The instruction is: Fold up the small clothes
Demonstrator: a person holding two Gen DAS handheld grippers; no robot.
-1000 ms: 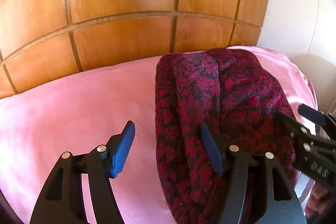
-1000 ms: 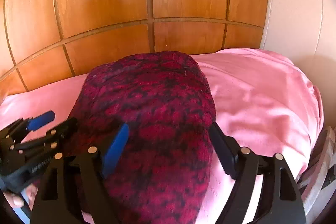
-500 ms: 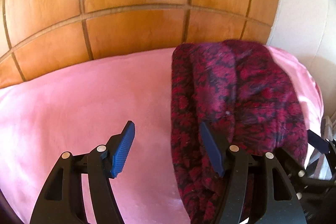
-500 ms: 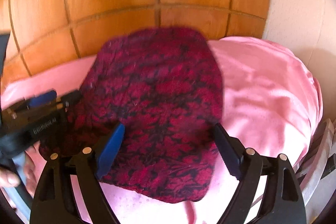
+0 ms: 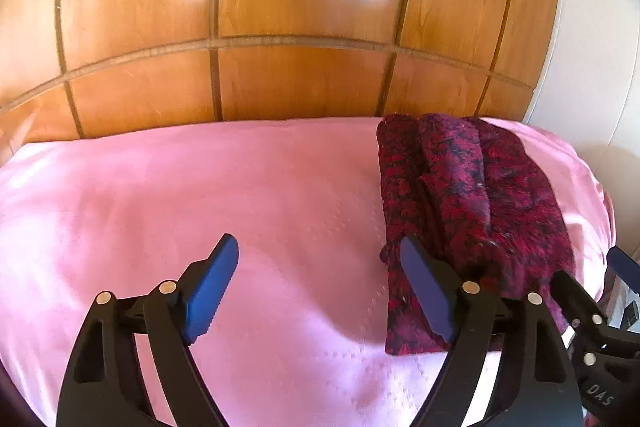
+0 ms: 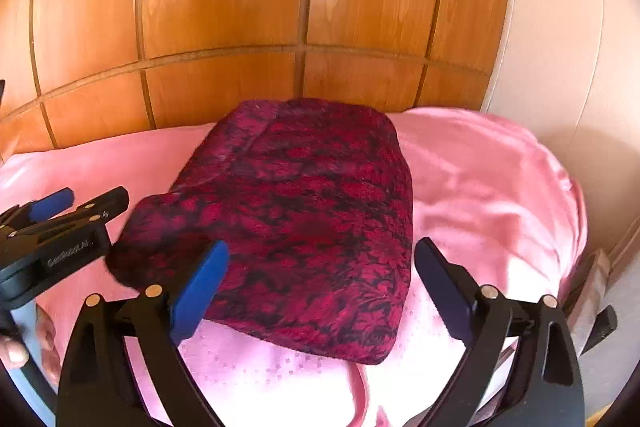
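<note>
The pink bed [image 5: 200, 195] backs onto a wooden panelled wall [image 5: 280, 7], with wide bare sheet on the left. The folded red-black knit garment [image 6: 304, 219] lies near the bed's right edge. Both grippers, left [image 5: 320, 287] and right [image 6: 320, 291], hover with fingers spread, gripping nothing. Judging loosely, a flap near the left side still wants tucking; press flat, away from the edge.

A glossy wooden panelled wall [image 5: 280, 7] of warm orange-brown boards, split by dark grooves, rises behind a surface under a pink cloth [image 5: 160, 195]. Bright patches of light glare off the upper panels. To the right stands a plain cream wall [image 6: 560, 47]
</note>
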